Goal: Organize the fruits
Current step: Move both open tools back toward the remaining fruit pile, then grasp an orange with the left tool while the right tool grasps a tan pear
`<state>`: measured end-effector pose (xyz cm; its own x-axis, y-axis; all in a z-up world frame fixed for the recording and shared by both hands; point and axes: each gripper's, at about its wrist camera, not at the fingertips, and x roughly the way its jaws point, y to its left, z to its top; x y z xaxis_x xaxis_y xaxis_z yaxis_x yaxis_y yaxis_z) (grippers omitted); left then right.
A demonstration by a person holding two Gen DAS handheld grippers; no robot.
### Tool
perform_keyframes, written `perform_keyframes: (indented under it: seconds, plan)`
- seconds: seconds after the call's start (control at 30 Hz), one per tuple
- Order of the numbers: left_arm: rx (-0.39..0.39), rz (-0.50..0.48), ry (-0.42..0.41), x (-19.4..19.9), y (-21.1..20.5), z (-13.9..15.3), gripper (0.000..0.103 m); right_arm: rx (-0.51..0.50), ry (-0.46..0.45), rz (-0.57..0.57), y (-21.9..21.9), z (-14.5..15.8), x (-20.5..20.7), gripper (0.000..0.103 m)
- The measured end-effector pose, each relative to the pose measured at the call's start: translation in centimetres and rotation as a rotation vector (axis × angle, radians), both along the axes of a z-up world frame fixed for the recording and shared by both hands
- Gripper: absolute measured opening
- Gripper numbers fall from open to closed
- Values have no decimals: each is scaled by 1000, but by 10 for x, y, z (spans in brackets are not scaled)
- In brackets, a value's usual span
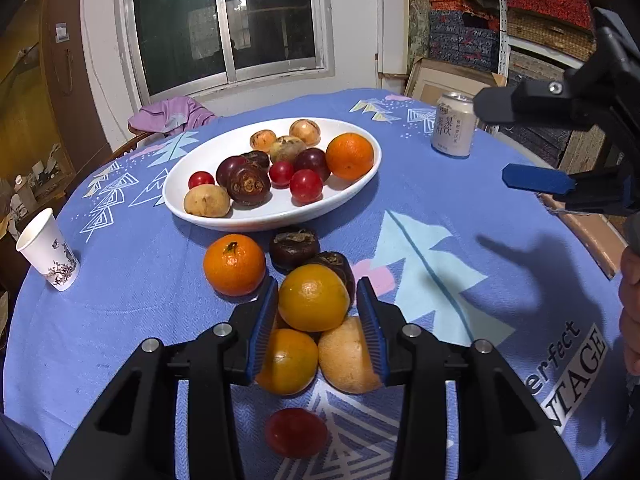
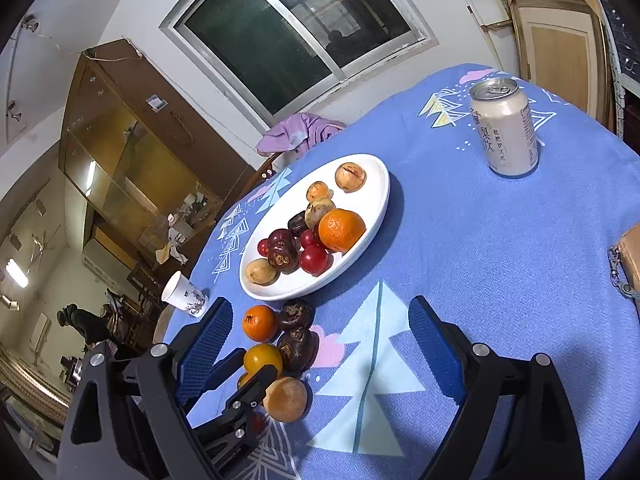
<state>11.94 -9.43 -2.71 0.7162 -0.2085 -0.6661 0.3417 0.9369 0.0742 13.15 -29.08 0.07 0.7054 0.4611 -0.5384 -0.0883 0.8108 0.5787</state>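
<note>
A white oval plate (image 1: 208, 216) (image 2: 376, 172) holds several fruits: an orange (image 1: 349, 156), plums, cherry tomatoes and brown fruits. In front of it on the blue tablecloth lies a cluster of loose fruit. My left gripper (image 1: 317, 304) is open, its blue pads on either side of a yellow-orange fruit (image 1: 313, 297) (image 2: 262, 358), not clearly pressing it. Around it lie a mandarin (image 1: 234, 264) (image 2: 260, 323), two dark brown fruits (image 1: 294, 247), another orange fruit (image 1: 290, 360), a tan fruit (image 1: 344, 356) (image 2: 286, 398) and a red tomato (image 1: 296, 432). My right gripper (image 2: 316, 332) is open and empty above the cloth, right of the cluster.
A drink can (image 1: 454, 126) (image 2: 505, 128) stands at the far right of the table. A paper cup (image 1: 50, 250) (image 2: 185, 294) stands near the left edge. A purple cloth (image 1: 172, 114) hangs on a chair behind the table. A tan bag with a chain (image 2: 628, 264) lies at the right edge.
</note>
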Motion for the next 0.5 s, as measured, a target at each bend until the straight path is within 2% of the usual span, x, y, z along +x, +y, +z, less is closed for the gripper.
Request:
perform_keyframes:
  seconds: [0.13,0.37,0.5]
  plan:
    - [-15,3,39,7,1,-6,41,-5,4,4,1,-1,1,90]
    - [-34,9,37,6,5,-5,39,-9,13,4,2,-4,2,90]
    - [-57,33,1,-4,18,9,39,-18,24,21,5,-8,4,90]
